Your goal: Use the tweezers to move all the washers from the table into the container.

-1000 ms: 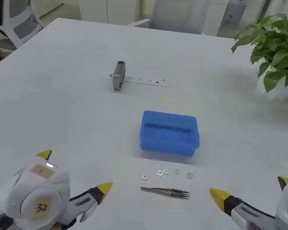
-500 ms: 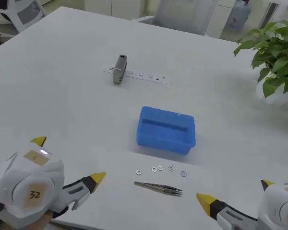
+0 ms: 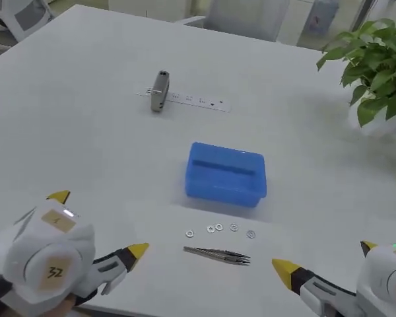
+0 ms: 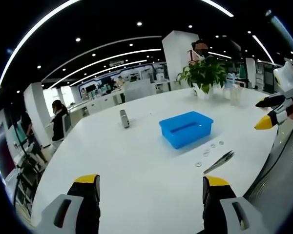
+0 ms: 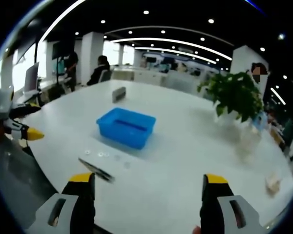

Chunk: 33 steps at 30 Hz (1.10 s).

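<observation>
White left gripper (image 3: 99,223), yellow-tipped jaws, "32" label

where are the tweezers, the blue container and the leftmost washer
tweezers (image 3: 216,253), head view, midway along their length
blue container (image 3: 224,192), head view, on its near outer wall
leftmost washer (image 3: 189,233), head view, on the ring at the left end of the row

A grey adapter (image 3: 160,92) stands on the left end of a white power strip (image 3: 197,102), far centre. A leafy green plant (image 3: 376,59) is at far right.
</observation>
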Available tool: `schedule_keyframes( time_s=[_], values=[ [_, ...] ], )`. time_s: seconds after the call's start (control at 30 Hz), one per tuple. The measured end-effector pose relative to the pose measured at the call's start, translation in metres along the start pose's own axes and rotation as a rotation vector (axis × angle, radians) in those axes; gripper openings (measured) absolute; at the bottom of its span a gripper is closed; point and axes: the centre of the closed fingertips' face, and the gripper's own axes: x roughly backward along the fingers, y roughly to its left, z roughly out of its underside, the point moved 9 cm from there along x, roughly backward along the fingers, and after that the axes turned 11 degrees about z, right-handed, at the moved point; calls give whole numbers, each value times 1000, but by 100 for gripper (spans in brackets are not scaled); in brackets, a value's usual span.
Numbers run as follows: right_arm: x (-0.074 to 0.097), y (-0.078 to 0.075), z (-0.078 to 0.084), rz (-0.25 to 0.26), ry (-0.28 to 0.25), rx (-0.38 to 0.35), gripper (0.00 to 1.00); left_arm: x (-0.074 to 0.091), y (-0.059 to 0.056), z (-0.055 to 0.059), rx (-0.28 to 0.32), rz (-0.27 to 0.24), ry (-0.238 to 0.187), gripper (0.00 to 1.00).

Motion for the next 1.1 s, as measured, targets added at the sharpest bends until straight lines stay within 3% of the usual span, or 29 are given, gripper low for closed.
schedule_keyframes(
  time_s=[0.47,0.6,0.73,0.9,0.93,1.1],
  values=[
    [0,1,0,-9,-1,0,89,0,0,0,16,8,5,88],
    [1,1,0,-11,-6,-8,89,2,-2,-5,1,28,-17,86],
    [0,1,0,-9,1,-2,89,1,-6,-12,-14,87,4,83],
    [0,2,1,-11,8,4,89,-8,-13,-27,-69,201,8,69],
    [0,2,0,-11,8,5,89,-11,-15,-29,-75,248,30,66],
    [0,2,1,-7,11,4,89,-27,-19,-36,-174,341,100,47]
  ],
)
